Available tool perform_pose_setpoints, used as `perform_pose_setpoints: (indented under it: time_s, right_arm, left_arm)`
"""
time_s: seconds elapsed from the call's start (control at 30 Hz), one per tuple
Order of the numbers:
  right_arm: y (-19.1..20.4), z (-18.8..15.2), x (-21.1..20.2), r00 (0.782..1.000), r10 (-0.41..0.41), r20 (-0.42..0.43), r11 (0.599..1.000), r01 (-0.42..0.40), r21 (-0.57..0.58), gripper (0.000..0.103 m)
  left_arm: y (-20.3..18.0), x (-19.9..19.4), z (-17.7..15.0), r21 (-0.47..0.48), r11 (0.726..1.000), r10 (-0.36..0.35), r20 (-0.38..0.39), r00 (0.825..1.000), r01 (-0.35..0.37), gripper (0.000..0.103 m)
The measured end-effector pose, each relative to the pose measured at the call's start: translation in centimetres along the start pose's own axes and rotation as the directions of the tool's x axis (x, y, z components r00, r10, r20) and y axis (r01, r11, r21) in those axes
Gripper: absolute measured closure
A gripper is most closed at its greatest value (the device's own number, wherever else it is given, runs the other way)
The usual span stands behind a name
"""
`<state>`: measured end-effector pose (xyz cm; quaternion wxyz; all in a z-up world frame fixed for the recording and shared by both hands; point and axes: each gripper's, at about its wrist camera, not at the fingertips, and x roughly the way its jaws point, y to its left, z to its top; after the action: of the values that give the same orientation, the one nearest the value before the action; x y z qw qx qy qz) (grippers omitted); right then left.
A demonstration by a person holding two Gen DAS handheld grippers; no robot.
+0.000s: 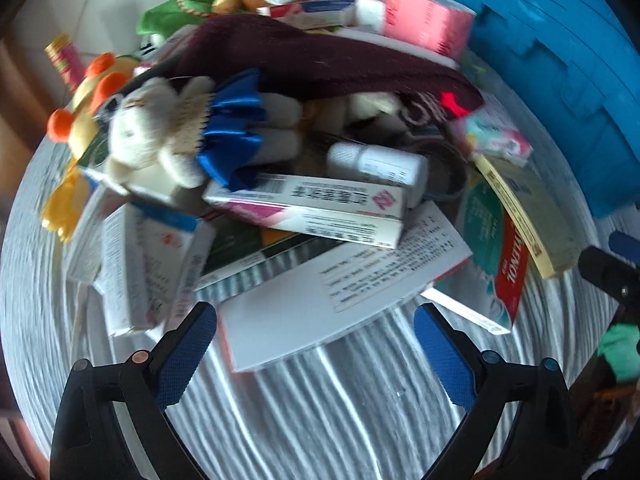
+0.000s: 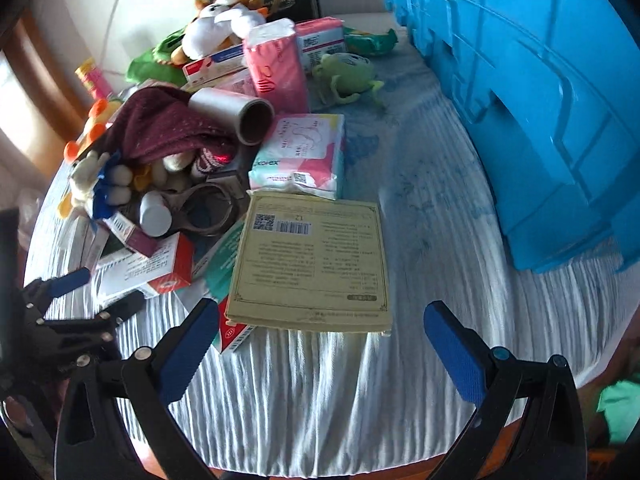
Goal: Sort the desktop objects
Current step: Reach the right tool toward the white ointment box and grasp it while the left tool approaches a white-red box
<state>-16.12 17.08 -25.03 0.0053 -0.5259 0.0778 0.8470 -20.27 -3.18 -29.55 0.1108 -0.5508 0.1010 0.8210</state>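
Maroon cloth drapes over the far part of a heap on the worktop, which wears a white ribbed cover. Under its near edge lie a white bear in a blue skirt and a white bottle on its side. Just near the bottle a pink-and-white box rests on a larger white box, whose near corner sits between the left gripper's wide-apart, empty jaws. Left of it two more white boxes lean together.

From the right wrist, a yellowish booklet lies just beyond the right gripper, its jaws also wide and empty. Beyond the booklet sit a tissue pack, a grey roll, a pink pack and a green frog toy. One blue crate fills the right side. Both views are blurred, so a full count cannot be told.
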Motion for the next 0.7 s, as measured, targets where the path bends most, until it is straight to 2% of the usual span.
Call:
perform_pose_setpoints:
  time_s: [0.1,0.13,0.2,0.27,0.33,0.37,0.4,0.5,0.53,0.63,0.7]
  right_arm:
    - [0.5,-0.7,0.2,1.000,-0.017,-0.011,0.999,0.017,0.029,0.000]
    - [0.7,-0.9,0.2,1.000,-0.021,-0.013,0.999,0.022,0.037,0.000]
    - [0.9,-1.3,0.2,1.000,-0.026,-0.013,0.998,0.027,0.065,0.009]
    - [1.3,-1.7,0.1,0.999,-0.034,-0.010,0.996,0.035,0.085,0.012]
    - [1.6,-1.7,0.0,0.999,-0.043,-0.008,0.994,0.044,0.097,0.018]
    - [1.8,-1.7,-0.1,0.999,-0.046,-0.005,0.994,0.046,0.101,0.024]
    - [2.0,-1.6,-0.2,0.999,-0.046,-0.002,0.994,0.046,0.100,0.025]
    - [2.6,-1.2,-0.5,0.999,-0.043,0.007,0.995,0.042,0.092,0.025]
    - [2.7,-1.0,-0.6,0.999,-0.039,0.010,0.996,0.038,0.086,0.025]
    - [3.9,0.0,-0.8,1.000,-0.006,0.022,0.999,0.005,0.035,0.025]
    - [4.9,0.6,-0.6,0.999,0.028,0.019,1.000,-0.028,-0.009,0.025]
  left_arm:
    - [-0.3,1.1,0.5,0.054,0.999,0.006,-0.008,1.000,-0.005,0.004]
    - [-0.3,1.4,0.8,0.066,0.998,0.009,-0.010,1.000,-0.008,0.012]
    - [-0.1,1.9,1.3,0.083,0.996,0.009,-0.013,1.000,-0.008,0.015]
    - [0.0,1.9,1.5,0.097,0.995,0.005,-0.010,1.000,-0.004,0.020]
    - [0.2,1.2,1.3,0.099,0.995,-0.014,-0.007,1.000,0.015,0.033]
    - [0.4,0.6,1.2,0.092,0.995,-0.035,-0.006,0.999,0.035,0.035]
    - [0.7,0.0,1.1,0.080,0.995,-0.052,-0.003,0.999,0.052,0.039]
    - [1.7,-1.7,0.8,0.039,0.996,-0.079,0.013,0.997,0.078,0.041]
    - [2.3,-2.4,0.7,0.016,0.997,-0.077,0.025,0.997,0.077,0.049]
    - [5.1,-4.3,0.1,-0.085,0.996,-0.029,0.041,0.999,0.032,0.055]
    - [6.8,-4.7,-1.1,-0.158,0.987,-0.015,0.025,1.000,0.018,0.062]
